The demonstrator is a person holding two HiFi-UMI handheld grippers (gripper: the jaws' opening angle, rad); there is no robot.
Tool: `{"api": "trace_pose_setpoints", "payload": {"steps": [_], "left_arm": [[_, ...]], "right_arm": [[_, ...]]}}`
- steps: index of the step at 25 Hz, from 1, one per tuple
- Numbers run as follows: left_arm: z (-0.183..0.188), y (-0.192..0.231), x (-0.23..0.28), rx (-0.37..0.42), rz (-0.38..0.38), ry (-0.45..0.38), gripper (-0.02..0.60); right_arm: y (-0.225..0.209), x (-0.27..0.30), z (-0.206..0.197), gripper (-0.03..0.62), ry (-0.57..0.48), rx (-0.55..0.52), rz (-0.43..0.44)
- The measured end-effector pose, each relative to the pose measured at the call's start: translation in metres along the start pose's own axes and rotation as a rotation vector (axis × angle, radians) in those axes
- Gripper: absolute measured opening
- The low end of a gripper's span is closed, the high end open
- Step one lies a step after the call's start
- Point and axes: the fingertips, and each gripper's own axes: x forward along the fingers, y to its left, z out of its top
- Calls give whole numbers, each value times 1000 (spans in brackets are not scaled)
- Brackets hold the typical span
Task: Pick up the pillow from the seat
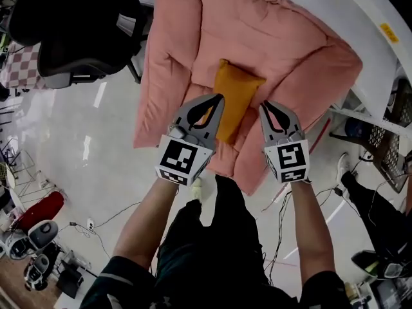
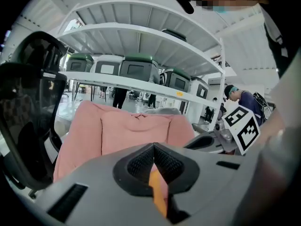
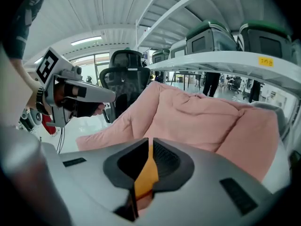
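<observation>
An orange pillow (image 1: pixel 235 94) hangs over the pink padded seat (image 1: pixel 283 50) in the head view, and whether it still touches the cushion I cannot tell. My left gripper (image 1: pixel 217 100) is shut on the pillow's near left edge. My right gripper (image 1: pixel 264 106) is shut on its near right edge. A strip of orange fabric (image 2: pixel 158 192) is pinched between the closed jaws in the left gripper view, and another strip of orange fabric (image 3: pixel 146 175) shows the same way in the right gripper view. The pink seat (image 3: pixel 197 117) fills the background behind both.
A black office chair (image 1: pixel 84 31) stands left of the seat. White shelving (image 1: pixel 367 24) runs behind and to the right, with green-topped boxes (image 2: pixel 136 67) on it. Cables (image 1: pixel 283 217) lie on the glossy floor, and another person's legs (image 1: pixel 373 211) are at the right.
</observation>
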Motion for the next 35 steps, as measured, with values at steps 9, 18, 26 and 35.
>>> {"api": "trace_pose_setpoints", "payload": {"steps": [9,18,26,35], "left_arm": [[19,-15,31,-45,4,50,6],[-21,8,59,-64,15,128,6],[-40,12,77,-51,6,160,6],[-52,11,85,-19,-17,191,6]], "right_arm": [[-35,-2,-6,57,108,-53,33],[-50,57,-48,134,267,-234,84],[-54,92,-84,208,399,-459,200],[-48,126,-109,259,534,-551,341]]}}
